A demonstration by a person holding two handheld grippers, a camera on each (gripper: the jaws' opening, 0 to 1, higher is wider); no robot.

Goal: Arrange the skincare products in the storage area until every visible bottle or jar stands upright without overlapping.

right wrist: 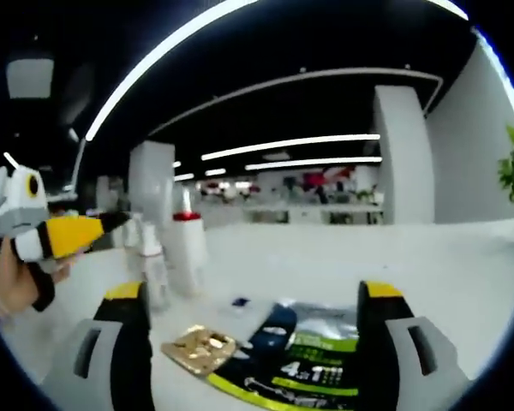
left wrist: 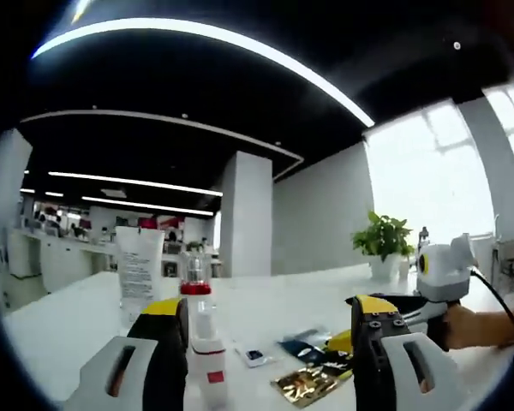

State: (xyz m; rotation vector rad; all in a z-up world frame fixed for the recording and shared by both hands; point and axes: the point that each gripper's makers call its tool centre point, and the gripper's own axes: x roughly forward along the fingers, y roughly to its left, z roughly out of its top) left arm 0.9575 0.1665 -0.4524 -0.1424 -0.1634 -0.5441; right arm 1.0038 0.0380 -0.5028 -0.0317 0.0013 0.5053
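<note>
Left tongs [left wrist: 261, 364] and right tongs [right wrist: 255, 342] both spread, a red-capped bottle [left wrist: 203, 342] upright on the white surface [left wrist: 68, 317] beside the left jaw.

Open office: dark ceiling [left wrist: 197, 77], curved light strips [left wrist: 240, 43], white pillar [left wrist: 247, 214], bright window [left wrist: 428, 180], potted plant [left wrist: 382, 240].

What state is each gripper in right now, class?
Left gripper: open; white bottle with red collar stands by one jaw, ungripped.
Right gripper: open, empty, over the sachets.
</note>
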